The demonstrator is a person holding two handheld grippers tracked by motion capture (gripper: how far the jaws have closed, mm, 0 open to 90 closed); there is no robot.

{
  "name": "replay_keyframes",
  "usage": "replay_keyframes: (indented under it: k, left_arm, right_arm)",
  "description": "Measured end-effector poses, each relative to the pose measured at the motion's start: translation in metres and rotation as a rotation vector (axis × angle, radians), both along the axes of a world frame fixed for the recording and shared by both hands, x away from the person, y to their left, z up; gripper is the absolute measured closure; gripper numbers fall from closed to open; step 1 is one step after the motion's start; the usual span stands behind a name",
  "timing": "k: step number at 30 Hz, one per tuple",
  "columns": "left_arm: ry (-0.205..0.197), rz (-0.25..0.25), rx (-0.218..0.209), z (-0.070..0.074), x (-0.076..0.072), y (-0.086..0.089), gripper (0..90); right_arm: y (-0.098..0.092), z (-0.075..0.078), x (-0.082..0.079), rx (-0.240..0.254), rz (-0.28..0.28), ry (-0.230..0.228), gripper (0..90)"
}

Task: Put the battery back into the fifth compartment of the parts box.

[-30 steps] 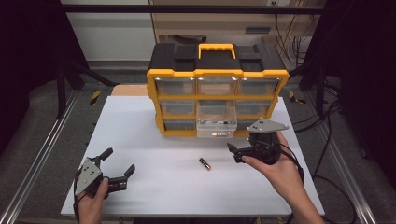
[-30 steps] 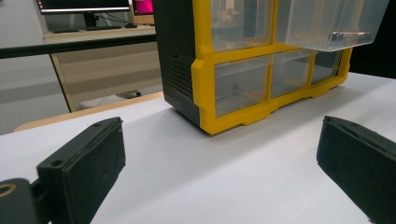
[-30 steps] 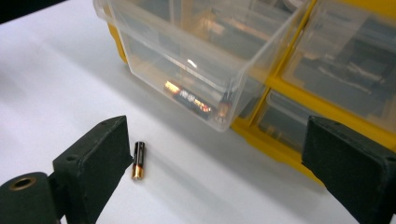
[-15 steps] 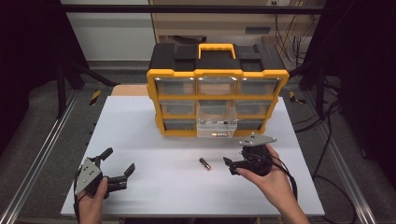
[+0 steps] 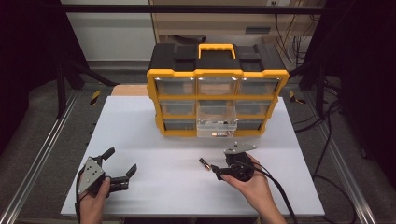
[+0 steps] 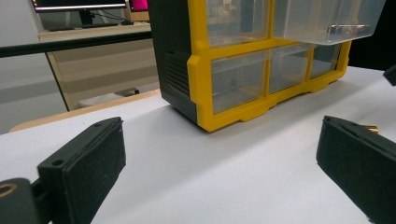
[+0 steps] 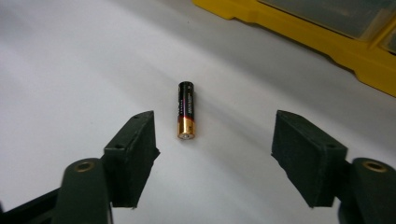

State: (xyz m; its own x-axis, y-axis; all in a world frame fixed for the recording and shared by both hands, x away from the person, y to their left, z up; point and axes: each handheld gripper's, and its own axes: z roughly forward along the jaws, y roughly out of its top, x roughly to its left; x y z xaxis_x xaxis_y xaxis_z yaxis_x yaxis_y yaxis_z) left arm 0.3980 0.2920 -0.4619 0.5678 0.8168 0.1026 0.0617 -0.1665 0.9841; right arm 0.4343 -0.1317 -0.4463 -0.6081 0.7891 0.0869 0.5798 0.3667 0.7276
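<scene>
A: What's different from a second ago?

B: The right tool [image 5: 215, 171] has come down from beside the organiser [image 5: 217, 95] to the bench [image 5: 140, 121]. It now sits low, just behind the battery [image 5: 204, 163].

A: And its jaws?

B: They have just been closing, but there is a clear gap left. In the right tool view the battery [image 7: 185, 110] lies flat on the bench, pointing along the tool, its near end level with the tips and closer to the left-hand pad [image 7: 133, 151] in that view. Neither pad touches it, so nothing is gripped yet.

A: So what does that mean for the job?

B: It looks like the approach for a pick-up. The battery hasn't moved. The tool probably needs to slide forward a little before it squeezes, or it would catch only the gold end.

A: Where would the battery go?

B: My guess is the clear drawer [image 5: 215, 122] pulled out at the middle of the organiser, which already holds one.

A: The left tool [image 5: 122, 165]?

B: Same place near the bench's front left corner, jaws wide apart and empty, well away from the battery.
</scene>
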Motion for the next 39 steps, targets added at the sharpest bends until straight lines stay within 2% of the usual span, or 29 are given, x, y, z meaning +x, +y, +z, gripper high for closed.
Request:
replay_keyframes:
  k: [2, 8, 16, 24, 32, 39]
  left_arm:
    - [-0.001, 0.0, 0.001, 0.0, -0.001, 0.0, 1.3]
    - [0.001, -0.001, 0.004, 0.0, 0.0, -0.001, 1.3]
    - [0.002, -0.011, 0.017, -0.001, 0.001, -0.003, 1.3]
    - [0.003, -0.012, 0.01, -0.001, 0.001, -0.004, 1.3]
    - [0.006, -0.019, 0.002, -0.001, 0.002, -0.003, 1.3]
    - [0.008, -0.02, -0.01, -0.001, 0.002, -0.002, 1.3]
  right_arm:
    - [0.005, -0.004, 0.002, -0.029, 0.003, -0.006, 33.2]
    - [0.014, -0.013, 0.009, -0.049, 0.009, -0.006, 42.4]
    - [0.021, -0.019, 0.014, -0.036, 0.032, 0.004, 52.2]
    - [0.03, -0.025, 0.018, -0.031, 0.059, 0.006, 62.0]
    - [0.043, -0.034, 0.021, -0.083, 0.09, 0.011, 67.7]
    - [0.046, -0.038, 0.025, -0.11, 0.086, 0.02, 71.8]
